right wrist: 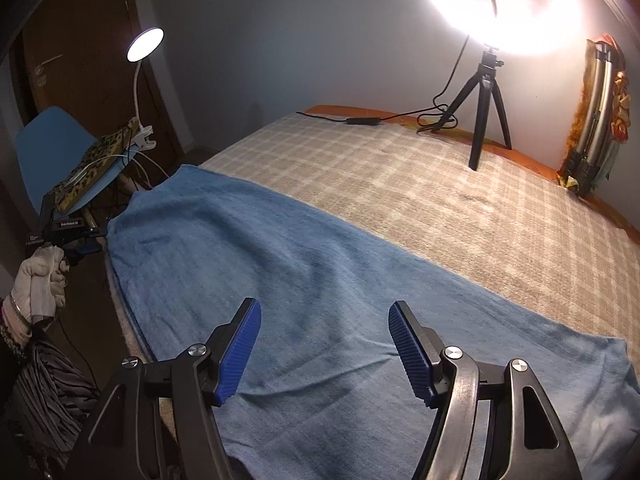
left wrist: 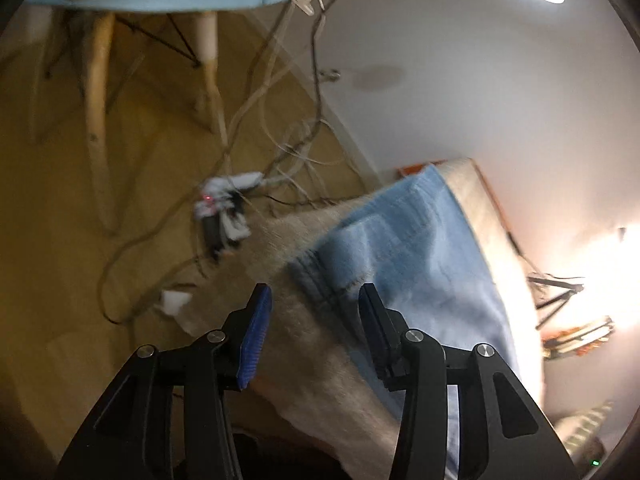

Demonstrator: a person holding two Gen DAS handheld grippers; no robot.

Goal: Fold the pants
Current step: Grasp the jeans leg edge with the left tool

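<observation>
**Bed, blue pants spread flat, both tongs empty above them**

Bedroom scene, lit by a ring light on a tripod [right wrist: 486, 120] and a small lamp [right wrist: 145, 44]. Left tongs [left wrist: 314, 312] apart, nothing between the pads, hovering over the hemmed corner of the pants [left wrist: 400, 248] at the bed's edge; view blurred. Right tongs [right wrist: 325, 344] apart too, empty, above the near part of the pants [right wrist: 280, 280]. Pants lie flat and long across the checked blanket on the bed [right wrist: 440, 184], one end by the blue chair [right wrist: 48, 148], the other at the right.

Risks, judged: the left corner sits right at the mattress edge, so a shallow pinch could catch the blanket as well, or push the cloth off toward the floor cables [left wrist: 280, 152]. Grabbing one layer only would give a skewed fold.

Room: far half of the bed is bare blanket, plenty of space to fold toward. Tripod and its cord stand at the far edge, well apart. Chair close on the left limits swing there.
</observation>
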